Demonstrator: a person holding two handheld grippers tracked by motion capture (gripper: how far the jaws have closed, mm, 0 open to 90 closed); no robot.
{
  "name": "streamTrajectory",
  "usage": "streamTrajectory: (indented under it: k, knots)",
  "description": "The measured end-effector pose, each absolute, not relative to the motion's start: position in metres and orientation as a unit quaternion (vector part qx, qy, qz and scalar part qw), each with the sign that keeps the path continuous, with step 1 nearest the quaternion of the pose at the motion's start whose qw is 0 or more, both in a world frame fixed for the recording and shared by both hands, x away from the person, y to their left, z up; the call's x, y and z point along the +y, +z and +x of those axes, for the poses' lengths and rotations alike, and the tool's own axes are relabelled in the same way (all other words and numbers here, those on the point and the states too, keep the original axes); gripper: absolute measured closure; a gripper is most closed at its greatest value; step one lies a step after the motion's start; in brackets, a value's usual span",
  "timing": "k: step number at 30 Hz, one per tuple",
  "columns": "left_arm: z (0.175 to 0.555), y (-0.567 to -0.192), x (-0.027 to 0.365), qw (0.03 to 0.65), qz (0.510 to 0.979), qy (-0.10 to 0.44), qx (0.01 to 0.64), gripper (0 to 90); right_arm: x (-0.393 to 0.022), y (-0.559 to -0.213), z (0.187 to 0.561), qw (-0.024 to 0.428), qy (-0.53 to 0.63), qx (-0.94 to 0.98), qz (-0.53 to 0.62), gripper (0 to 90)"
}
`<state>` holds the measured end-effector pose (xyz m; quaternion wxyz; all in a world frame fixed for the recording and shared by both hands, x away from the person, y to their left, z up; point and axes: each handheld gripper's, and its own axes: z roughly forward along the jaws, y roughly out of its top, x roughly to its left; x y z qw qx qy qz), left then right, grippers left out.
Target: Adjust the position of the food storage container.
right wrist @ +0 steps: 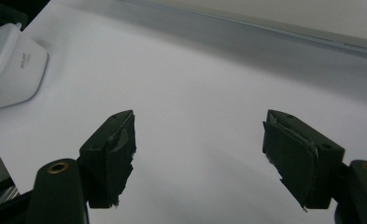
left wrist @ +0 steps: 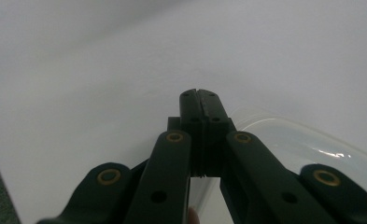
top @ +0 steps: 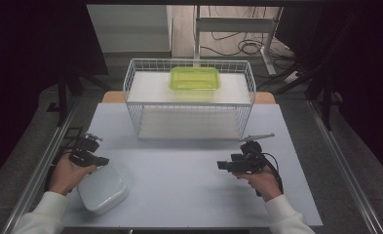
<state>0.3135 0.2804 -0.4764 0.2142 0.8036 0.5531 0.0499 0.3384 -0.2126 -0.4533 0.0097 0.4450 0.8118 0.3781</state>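
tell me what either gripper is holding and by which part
Nothing is held. The left gripper is shut and empty above the white container; the right gripper is open.

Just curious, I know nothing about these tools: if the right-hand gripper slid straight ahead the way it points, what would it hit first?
Probably the white lidded container by the left gripper. The right gripper, fingers open, points left across bare table.

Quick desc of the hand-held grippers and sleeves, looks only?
Both are black, two-jaw tools. The left hand-held gripper has brass-coloured rivets on its linkage arms. The right hand-held gripper carries a grey three-cornered plate, a black cable, and worn, ragged pads. Sleeves are white.
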Motion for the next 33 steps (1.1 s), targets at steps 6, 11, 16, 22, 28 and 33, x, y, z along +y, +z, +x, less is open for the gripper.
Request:
streamTrajectory:
  k: [6,11,16,22,28,33]
  knots:
    - [0.313,-0.477,0.264,0.215,0.816,0.044,0.536,89.7,-0.213,-0.453,0.339,0.01,0.378,0.811,0.446,25.7]
    - [0.313,-0.477,0.262,0.216,0.816,0.047,0.534,89.7,-0.213,-0.454,0.339,0.01,0.376,0.812,0.445,25.6]
    - [0.302,-0.466,0.283,0.234,0.794,0.06,0.557,89.7,-0.214,-0.453,0.339,0.011,0.377,0.812,0.446,25.6]
    - [0.271,-0.46,0.312,0.213,0.773,0.076,0.592,89.7,-0.216,-0.453,0.339,0.012,0.377,0.811,0.447,25.6]
    - [0.23,-0.474,0.333,0.181,0.761,0.068,0.62,89.7,-0.215,-0.454,0.338,0.011,0.375,0.812,0.447,25.6]
    - [0.207,-0.49,0.333,0.175,0.763,0.03,0.622,89.8,-0.212,-0.455,0.339,0.009,0.372,0.815,0.445,25.5]
